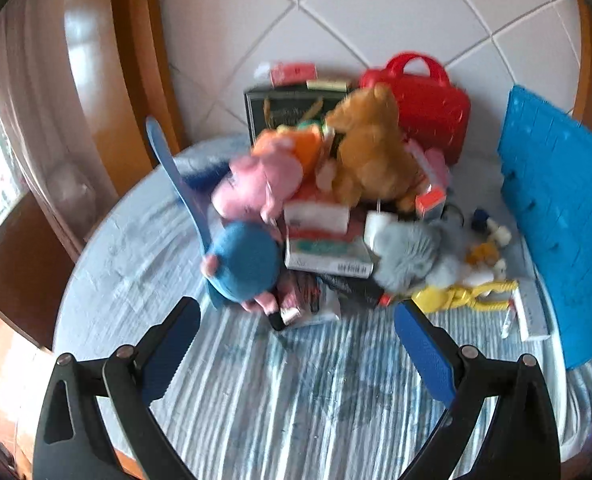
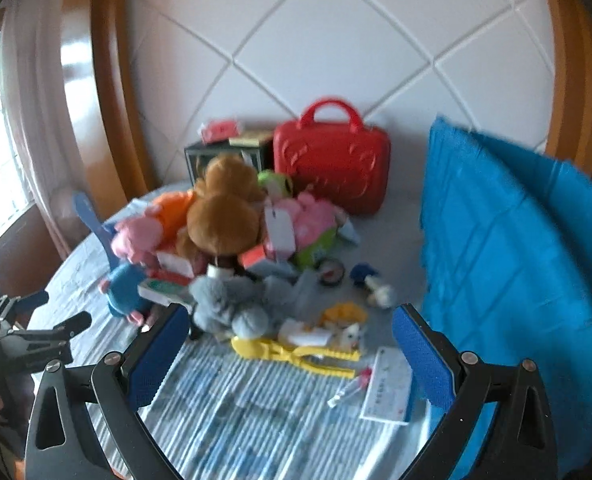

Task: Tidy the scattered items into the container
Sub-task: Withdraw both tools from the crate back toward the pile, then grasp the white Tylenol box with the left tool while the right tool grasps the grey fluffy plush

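Note:
A heap of toys and boxes lies on a striped cloth: a brown plush point(image 1: 369, 152) point(image 2: 224, 208), a pink plush point(image 1: 256, 184) point(image 2: 136, 236), a blue round plush point(image 1: 244, 264) point(image 2: 126, 288), a grey plush point(image 1: 411, 254) point(image 2: 232, 304), small boxes point(image 1: 327, 256) and yellow plastic tongs point(image 1: 467, 298) point(image 2: 299, 354). A blue fabric container point(image 1: 563, 208) point(image 2: 511, 264) stands at the right. My left gripper point(image 1: 297, 354) is open, short of the heap. My right gripper point(image 2: 290, 358) is open too, with the tongs and the grey plush between its fingers' line.
A red toy case point(image 1: 427, 108) point(image 2: 331, 160) and a dark box point(image 1: 284, 112) stand against the white tiled wall. A white card point(image 2: 387, 388) and a small tube point(image 2: 347, 388) lie near the container. Wooden frame and curtain are at the left. The left gripper point(image 2: 56, 320) shows at the right wrist view's left edge.

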`<state>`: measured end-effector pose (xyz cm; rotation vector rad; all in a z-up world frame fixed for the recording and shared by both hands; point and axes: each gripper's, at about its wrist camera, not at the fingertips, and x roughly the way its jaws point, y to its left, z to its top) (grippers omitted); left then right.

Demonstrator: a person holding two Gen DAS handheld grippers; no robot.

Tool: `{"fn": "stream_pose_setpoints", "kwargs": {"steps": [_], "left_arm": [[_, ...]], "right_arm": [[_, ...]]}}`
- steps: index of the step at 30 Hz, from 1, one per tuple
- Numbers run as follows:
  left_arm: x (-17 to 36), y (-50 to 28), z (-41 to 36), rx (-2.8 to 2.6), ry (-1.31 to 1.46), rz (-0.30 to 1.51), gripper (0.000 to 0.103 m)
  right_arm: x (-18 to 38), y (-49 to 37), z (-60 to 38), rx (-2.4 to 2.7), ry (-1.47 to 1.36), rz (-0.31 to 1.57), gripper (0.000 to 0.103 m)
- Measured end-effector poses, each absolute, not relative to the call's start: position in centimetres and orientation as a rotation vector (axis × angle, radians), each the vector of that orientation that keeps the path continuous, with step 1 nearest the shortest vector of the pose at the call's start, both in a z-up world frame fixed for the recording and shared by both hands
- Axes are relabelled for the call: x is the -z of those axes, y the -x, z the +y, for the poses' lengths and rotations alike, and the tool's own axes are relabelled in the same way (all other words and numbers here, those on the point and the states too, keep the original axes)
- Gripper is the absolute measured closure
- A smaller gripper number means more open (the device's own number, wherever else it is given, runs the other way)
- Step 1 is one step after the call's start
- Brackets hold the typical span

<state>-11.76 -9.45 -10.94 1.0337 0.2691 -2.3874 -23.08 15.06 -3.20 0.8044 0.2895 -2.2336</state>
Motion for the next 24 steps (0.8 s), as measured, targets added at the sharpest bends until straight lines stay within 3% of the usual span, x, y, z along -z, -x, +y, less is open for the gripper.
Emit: {"fn": "stream_pose_setpoints", "kwargs": {"steps": [11, 14, 19, 24], "left_arm": [[17.4, 18.0, -10.3, 2.389, -1.194, 0.311, 0.004], [17.5, 19.8, -10.9, 2.401, -1.184, 0.262, 0.004], [18.2, 21.8, -13.6, 2.383, -1.174, 0.364, 0.004], [18.9, 23.8, -15.8, 2.359, -1.194, 0.353, 0.004]], "right_arm": [[12.2, 27.3, 11.7, 2.183, -1.068, 0.342, 0.000], [13.3, 27.9, 11.3, 2.177, -1.110, 0.326, 0.000], [14.5, 28.8, 9.6, 2.175, -1.137, 0.306, 0.000], [15.1, 29.3, 7.7, 2.148, -1.144, 0.322, 0.000]]}}
